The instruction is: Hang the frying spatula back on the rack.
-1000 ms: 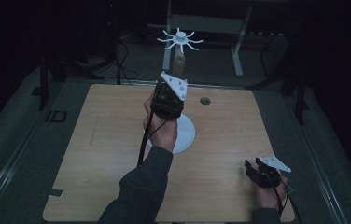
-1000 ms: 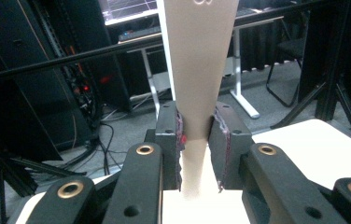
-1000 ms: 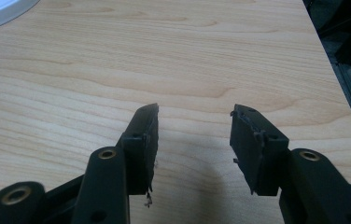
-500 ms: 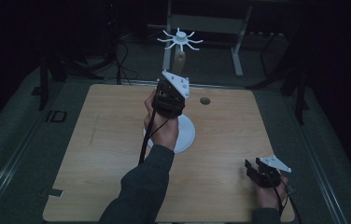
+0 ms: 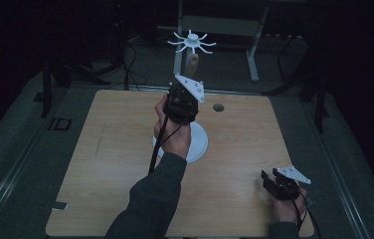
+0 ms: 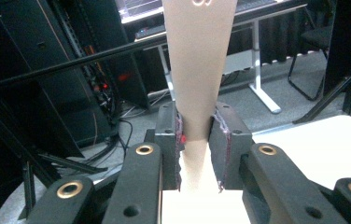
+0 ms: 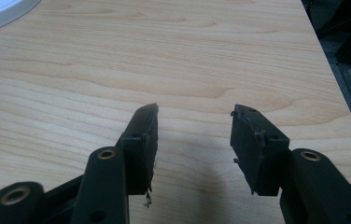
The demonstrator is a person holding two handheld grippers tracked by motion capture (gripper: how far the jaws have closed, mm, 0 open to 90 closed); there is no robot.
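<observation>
A long tan wooden piece (image 6: 200, 84), wide at the top and thin at the bottom, is pinched between the jaws of the left tongs (image 6: 200, 154). Both pads are pressed flat on its thin end. It looks like a wooden spoon or spatula, but its top is cut off in the left gripper view, so that cannot be told for sure.

In the high view, the left tongs (image 5: 185, 97) are held up above the middle of the table (image 5: 100, 149), over a round white base (image 5: 197, 144). The wooden piece (image 5: 191, 63) sticks out past the tongs, up and away from the person. Its long side runs straight along the jaws, toward the white rack with spokes (image 5: 191, 42) at the top of a pole. The tip of the wooden piece is seen just under those spokes. So the rack lies right ahead of the held piece and a little higher, and the left hand is much nearer to it.

The right tongs (image 5: 280, 183) are rested low at the near right corner of the table, well apart from the rack. In the right gripper view its jaws (image 7: 193, 140) are spread wide with nothing between them, only bare wood below.

The next move is likely a small lift, so the wooden piece can be hung on a spoke.
</observation>
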